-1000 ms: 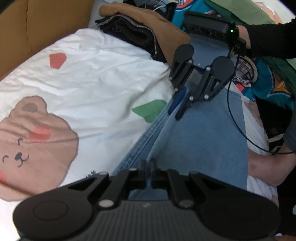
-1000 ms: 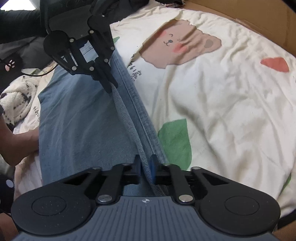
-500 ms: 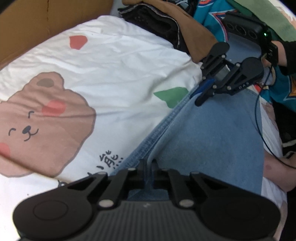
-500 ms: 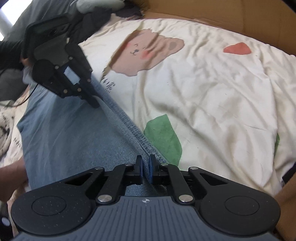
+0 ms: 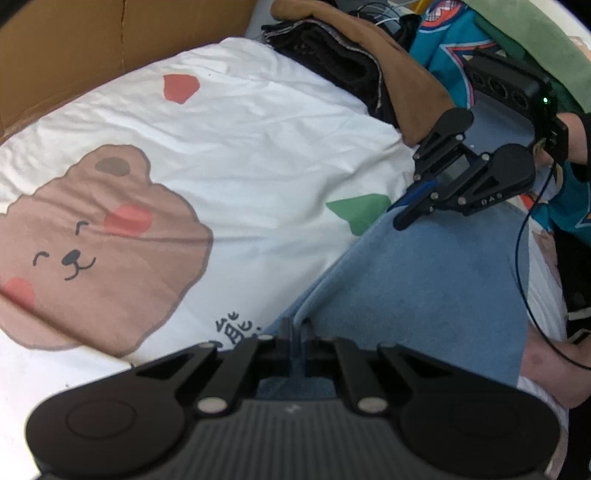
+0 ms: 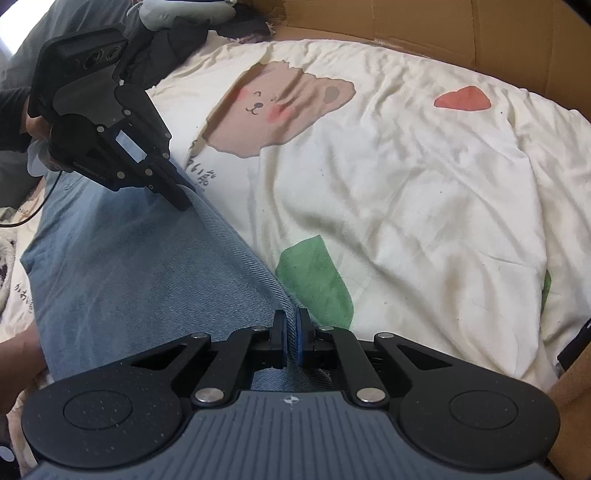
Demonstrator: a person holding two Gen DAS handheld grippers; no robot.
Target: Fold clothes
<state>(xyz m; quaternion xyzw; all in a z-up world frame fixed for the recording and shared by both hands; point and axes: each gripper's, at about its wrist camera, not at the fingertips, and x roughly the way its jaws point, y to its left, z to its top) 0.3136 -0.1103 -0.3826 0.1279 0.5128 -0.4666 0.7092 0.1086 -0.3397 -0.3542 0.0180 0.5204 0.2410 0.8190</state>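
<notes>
Both claws are pinching one edge of the jeans [image 5: 424, 291]: the left claw [image 5: 295, 332] at one end, the right claw [image 6: 291, 325] at the other, jaws clamped narrow on denim. The jeans are lying on the bed's near side, atop a bear-print quilt [image 6: 406, 184]. To fold well, I judge both ends should be travelling level, the edge kept taut. Cardboard [image 6: 480, 33] is walling the bed; a clothes pile [image 5: 362, 66] is sitting beyond.
</notes>
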